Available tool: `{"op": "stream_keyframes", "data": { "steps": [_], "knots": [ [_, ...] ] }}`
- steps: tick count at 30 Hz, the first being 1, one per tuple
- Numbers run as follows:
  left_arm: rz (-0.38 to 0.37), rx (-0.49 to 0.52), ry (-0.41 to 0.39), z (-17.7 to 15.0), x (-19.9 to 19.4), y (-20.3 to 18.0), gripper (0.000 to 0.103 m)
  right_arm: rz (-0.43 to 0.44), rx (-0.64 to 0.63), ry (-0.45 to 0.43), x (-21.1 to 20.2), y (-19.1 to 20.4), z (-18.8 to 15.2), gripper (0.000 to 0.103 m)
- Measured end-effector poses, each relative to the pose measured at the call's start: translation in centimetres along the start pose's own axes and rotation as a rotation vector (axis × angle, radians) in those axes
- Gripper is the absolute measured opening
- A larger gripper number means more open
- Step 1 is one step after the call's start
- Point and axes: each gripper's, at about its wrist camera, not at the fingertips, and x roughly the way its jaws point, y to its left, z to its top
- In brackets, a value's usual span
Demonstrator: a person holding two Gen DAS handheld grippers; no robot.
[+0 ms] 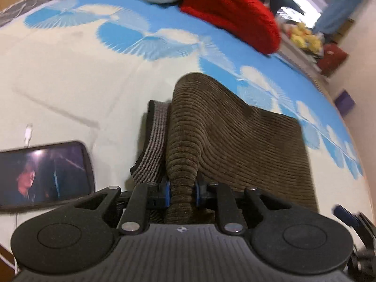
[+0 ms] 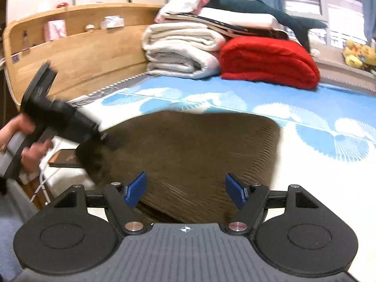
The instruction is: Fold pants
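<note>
left gripper (image 1: 182,193) pinches a pants (image 1: 235,141) ridge, right gripper (image 2: 185,191) spread wide (empty); fold could slide toward 9 o'clock onto the phone (image 1: 44,175)

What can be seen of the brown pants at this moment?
The brown pants are ribbed, corduroy-looking fabric, lying folded into a broad block on the blue-and-white bedsheet. A grey-and-black striped band, perhaps the waistband, shows along their left side. The left claw is shut on a bunched ridge of the cloth, lifting it into a raised fold. The right claw is open, its blue pads either side of the near edge, gripping nothing. A phone lies just left of them.
</note>
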Motion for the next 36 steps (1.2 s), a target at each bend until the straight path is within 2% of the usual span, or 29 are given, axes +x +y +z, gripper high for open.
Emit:
{"op": "stream_keyframes", "data": {
  "steps": [3, 6, 8, 10, 11, 12, 13, 14, 15, 17, 21, 23, 26, 28, 30, 31, 33, 34, 35, 36],
  "knots": [
    [0.015, 0.005, -0.006, -0.3, 0.2, -0.2, 0.022, 0.011, 0.091, 0.022, 1.1, -1.2, -0.3, 0.075],
    [-0.001, 0.013, -0.051, 0.1, -0.7, -0.5, 0.022, 0.033, 0.182, 0.02, 2.5, -1.6, 0.4, 0.073],
    [-0.001, 0.013, -0.057, 0.0, -1.1, 0.0, 0.022, 0.031, 0.177, 0.013, 3.6, -0.9, 1.4, 0.071],
    [0.064, 0.038, -0.017, -0.2, -1.5, 0.3, 0.028, 0.042, 0.141, -0.004, 4.4, 0.2, 1.9, 0.067],
    [0.109, 0.052, 0.004, -0.4, -1.2, 0.5, 0.04, 0.055, 0.118, 0.003, 5.0, 0.8, 1.9, 0.048],
    [0.127, 0.052, 0.009, -0.5, -1.3, 0.7, 0.049, 0.088, 0.088, 0.035, 5.8, 1.6, 1.6, 0.034],
    [0.133, 0.05, 0.007, -0.5, -1.6, 0.8, 0.05, 0.126, 0.054, 0.093, 6.8, 2.4, 1.1, 0.02],
    [0.14, 0.061, 0.008, -0.6, -1.7, 0.6, 0.05, 0.156, 0.013, 0.168, 7.9, 3.5, 0.2, 0.017],
    [0.153, 0.072, 0.005, -0.7, -1.9, 0.5, 0.055, 0.158, -0.044, 0.213, 8.7, 4.6, -1.2, 0.017],
    [0.187, 0.078, 0.013, -1.3, -2.0, 0.5, 0.061, 0.122, -0.145, 0.133, 8.1, 6.0, -3.1, 0.017],
    [0.207, 0.071, 0.012, -1.9, -2.6, 0.5, 0.062, 0.138, -0.17, 0.147, 7.4, 6.4, -3.8, 0.018],
    [0.202, 0.051, -0.033, -2.1, -3.8, 0.1, 0.061, 0.143, -0.185, 0.161, 7.4, 6.4, -3.8, 0.018],
    [0.154, 0.046, -0.146, -1.6, -5.9, -1.5, 0.062, 0.124, -0.245, 0.155, 7.5, 7.4, -3.8, 0.019],
    [0.113, 0.06, -0.173, -0.7, -5.8, -2.7, 0.065, 0.107, -0.304, 0.141, 7.5, 8.2, -4.3, 0.022],
    [0.125, 0.1, -0.146, 0.4, -4.0, -4.2, 0.072, 0.097, -0.344, 0.131, 7.3, 8.7, -4.5, 0.029],
    [0.147, 0.114, -0.128, 0.9, -2.6, -4.6, 0.072, 0.097, -0.36, 0.128, 7.3, 8.9, -4.7, 0.033],
    [0.208, 0.13, -0.081, 1.5, -0.1, -4.7, 0.071, 0.093, -0.373, 0.122, 7.2, 9.1, -4.8, 0.033],
    [0.266, 0.148, -0.046, 1.6, 1.2, -4.5, 0.071, 0.095, -0.369, 0.121, 7.1, 9.1, -4.8, 0.033],
    [0.31, 0.168, -0.023, 1.2, 2.1, -4.0, 0.076, 0.101, -0.363, 0.122, 7.0, 8.9, -4.6, 0.033],
    [0.305, 0.165, -0.022, 0.8, 2.4, -3.4, 0.083, 0.11, -0.351, 0.124, 6.9, 8.6, -4.4, 0.033]
  ]
}}
